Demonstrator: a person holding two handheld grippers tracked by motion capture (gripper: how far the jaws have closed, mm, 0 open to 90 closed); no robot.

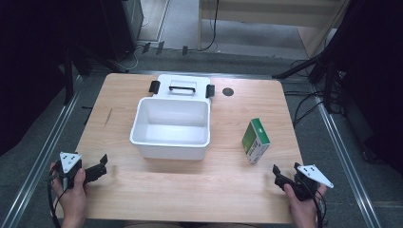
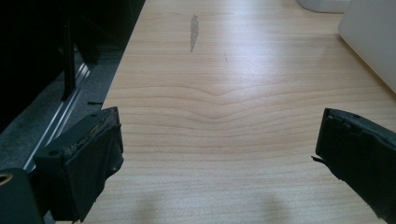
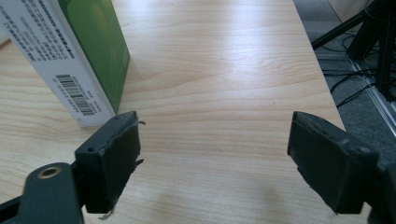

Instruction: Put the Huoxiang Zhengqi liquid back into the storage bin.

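- Surface (image 1: 190, 190): wooden, bearing white bin (image 1: 172, 127), lid behind.
- Box (image 1: 255, 140): green, upright, right of bin, near right gripper (image 3: 212, 158); top-heavy, could topple if nudged.
- Grippers: right and left gripper (image 2: 219, 149) spread, empty.

Both grippers are black. Each carries a grey three-cornered plate with dark dots and trails a black cable.
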